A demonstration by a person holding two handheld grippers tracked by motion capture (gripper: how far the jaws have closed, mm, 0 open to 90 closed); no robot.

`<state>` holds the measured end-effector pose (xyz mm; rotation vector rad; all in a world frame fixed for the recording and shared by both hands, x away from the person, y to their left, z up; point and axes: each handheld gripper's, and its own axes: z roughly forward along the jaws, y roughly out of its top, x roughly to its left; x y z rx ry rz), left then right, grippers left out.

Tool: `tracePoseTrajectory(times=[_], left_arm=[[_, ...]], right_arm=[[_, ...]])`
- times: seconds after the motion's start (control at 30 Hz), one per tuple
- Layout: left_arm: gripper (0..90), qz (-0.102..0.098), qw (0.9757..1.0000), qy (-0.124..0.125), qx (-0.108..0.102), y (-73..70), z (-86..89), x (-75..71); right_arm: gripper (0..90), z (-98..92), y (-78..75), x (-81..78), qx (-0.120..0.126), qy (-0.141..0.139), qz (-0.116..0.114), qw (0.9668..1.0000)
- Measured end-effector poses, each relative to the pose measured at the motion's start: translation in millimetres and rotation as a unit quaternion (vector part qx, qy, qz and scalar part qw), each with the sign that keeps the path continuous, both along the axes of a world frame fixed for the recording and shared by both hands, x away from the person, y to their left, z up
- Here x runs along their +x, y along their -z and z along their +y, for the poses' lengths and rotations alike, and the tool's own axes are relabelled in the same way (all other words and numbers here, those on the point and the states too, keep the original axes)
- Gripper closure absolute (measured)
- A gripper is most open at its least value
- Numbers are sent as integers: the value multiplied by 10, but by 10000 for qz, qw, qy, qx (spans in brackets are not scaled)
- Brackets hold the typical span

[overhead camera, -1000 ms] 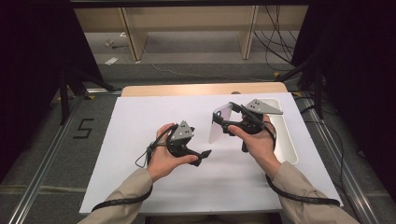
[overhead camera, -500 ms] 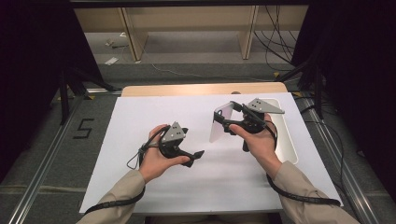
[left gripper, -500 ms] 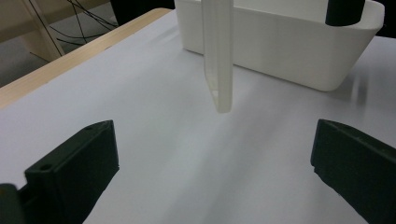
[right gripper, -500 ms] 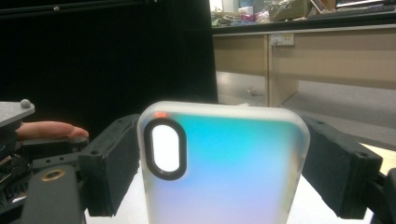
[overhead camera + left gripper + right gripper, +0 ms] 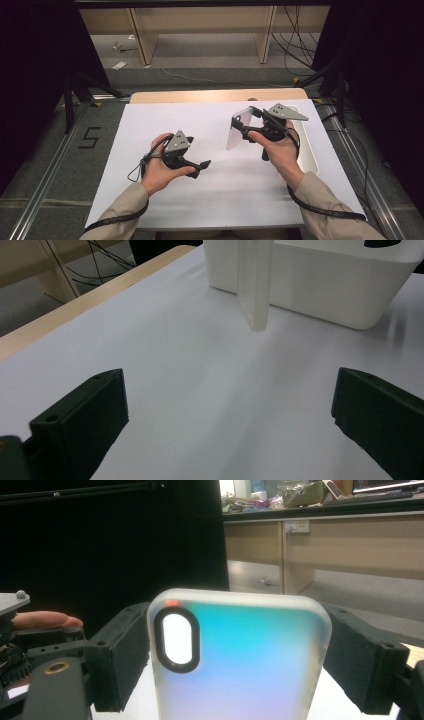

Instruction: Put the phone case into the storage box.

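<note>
- The right gripper (image 5: 239, 129) is clamped across the width of a frosted phone case (image 5: 237, 129); in the right gripper view one black jaw presses on each long edge of the case (image 5: 240, 660).
- The case stands off the white table cover (image 5: 215, 195), long axis upright and tilted a little. Its camera cutout (image 5: 176, 639) sits at the upper end, and its broad, blue-tinted face is turned to the gripper's own camera.
- In the high view the case hangs just left of the white tray (image 5: 306, 159) at the cover's right edge, and the right hand (image 5: 277, 150) holds the gripper between case and tray.
- Seen from the left gripper, the case (image 5: 255, 285) shows edge-on, a narrow upright strip in front of the tray's wall (image 5: 320, 287), its lower end above the cover.
- The left gripper (image 5: 204, 165) lies well left of the case, low over the cover, its tips pointing right towards it. Its jaws stand wide apart with nothing between them.
- The left hand (image 5: 159, 172) grips its body from behind.
</note>
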<state>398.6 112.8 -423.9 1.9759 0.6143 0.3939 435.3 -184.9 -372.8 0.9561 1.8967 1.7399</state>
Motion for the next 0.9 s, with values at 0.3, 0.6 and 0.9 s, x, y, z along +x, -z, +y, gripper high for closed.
tracePoseTrajectory(times=[0.3, 0.6, 0.9], left_arm=[[14, -10, 10000, -72, 2, 4, 118, -6], [19, -41, 9999, -158, 4, 1, 228, -18], [25, -52, 9998, -208, 36, 18, 302, -32]], right_arm=[[183, -30, -24, 6, 9, 37, -6, 10000], [184, -78, -47, 20, 29, 126, -19, 9999], [184, -105, -64, 27, 42, 173, -22, 9998]])
